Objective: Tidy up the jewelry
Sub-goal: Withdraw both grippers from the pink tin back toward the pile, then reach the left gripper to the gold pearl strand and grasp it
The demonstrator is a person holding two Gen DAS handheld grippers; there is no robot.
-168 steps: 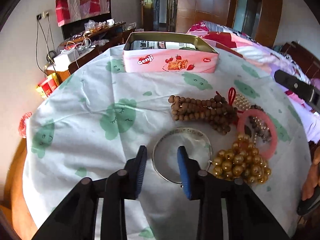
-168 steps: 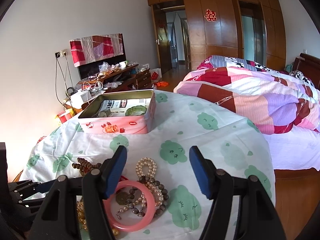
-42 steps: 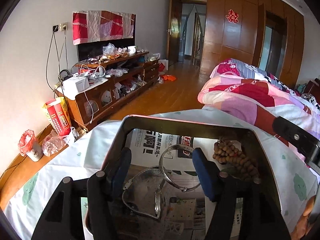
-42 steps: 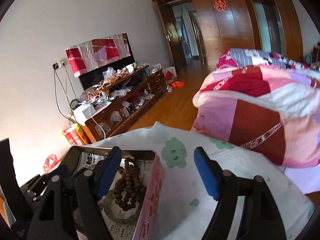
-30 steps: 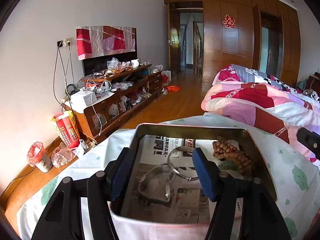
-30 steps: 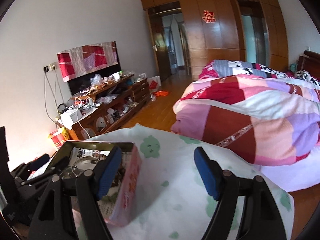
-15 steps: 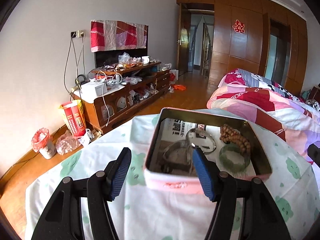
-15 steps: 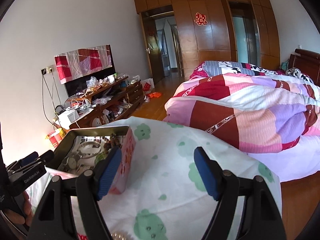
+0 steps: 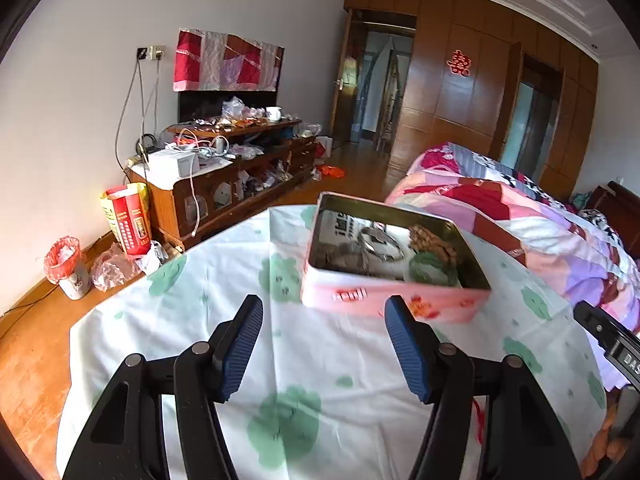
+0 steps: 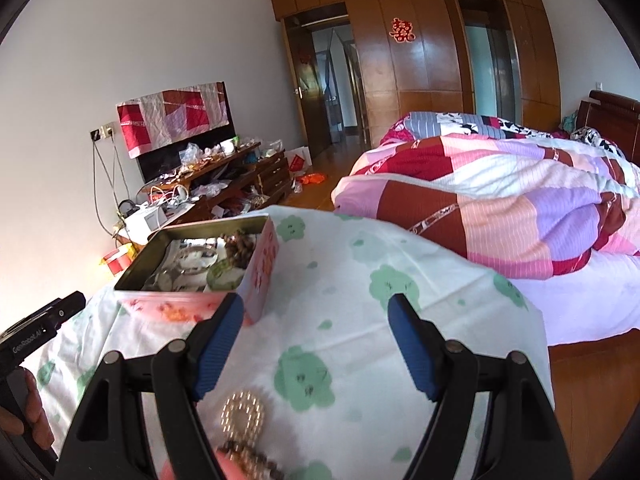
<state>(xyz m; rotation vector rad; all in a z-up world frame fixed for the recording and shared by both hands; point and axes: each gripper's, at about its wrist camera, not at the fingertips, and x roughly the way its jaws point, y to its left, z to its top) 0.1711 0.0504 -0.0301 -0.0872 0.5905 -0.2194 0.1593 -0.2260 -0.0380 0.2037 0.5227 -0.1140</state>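
Bright daylight, warm glow at 9 o'clock. Heavy fisheye bending, black corners. Motion blur toward 6 o'clock, right view.

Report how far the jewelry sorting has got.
Done: the pink tin already holds a silver bangle, wooden beads and a green bangle.
In hand: nothing; the left gripper and right gripper both have open, empty jaws.
Left: the pearl bracelet and other beads beside it on the tablecloth.

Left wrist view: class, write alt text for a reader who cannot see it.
An open left gripper hovers empty over a white cloth with green prints, facing a pink tin. The tin holds a silver bangle, brown beads and a green bangle.
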